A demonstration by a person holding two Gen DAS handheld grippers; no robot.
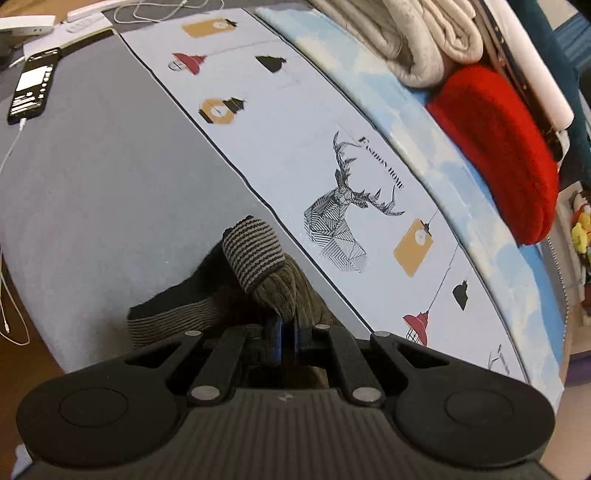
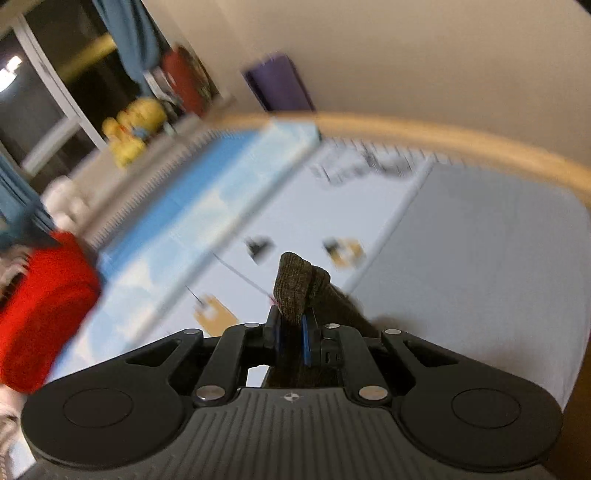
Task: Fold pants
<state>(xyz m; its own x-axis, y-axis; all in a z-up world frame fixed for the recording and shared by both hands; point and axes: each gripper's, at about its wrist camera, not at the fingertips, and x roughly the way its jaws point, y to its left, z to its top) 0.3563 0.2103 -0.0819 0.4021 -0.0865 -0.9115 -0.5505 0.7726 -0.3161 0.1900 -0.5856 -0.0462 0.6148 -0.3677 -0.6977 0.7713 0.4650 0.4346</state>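
Pants (image 1: 258, 280) bunched on bed (image 1: 92, 177), near its front edge, pinched in left gripper (image 1: 287, 332). Phone (image 1: 31, 85) far left of pants, on bed's back corner. Folded blankets (image 1: 417, 40) and cushion (image 1: 495, 147) right of pants, along bed's far side.

A bed fills most of both views, its grey sheet (image 1: 99, 177) spreading across the left of the left wrist frame. Beside it runs a pale printed cover (image 1: 280, 147) with lamp motifs and a line-drawn stag head. A sky-blue patterned strip (image 1: 424, 122) borders that on the right. At upper right lie a folded beige blanket (image 1: 410, 33) and a red cushion (image 1: 498, 147). At upper left a phone (image 1: 33, 85) rests on the sheet with a white cable plugged in.

In the blurred right wrist view, a plain cream wall (image 2: 424, 55) fills the top. A dark window (image 2: 44, 88) with blue curtains (image 2: 125, 40) sits upper left, yellow plush toys (image 2: 133, 125) below it. A wooden bed edge (image 2: 406, 127) arcs across.
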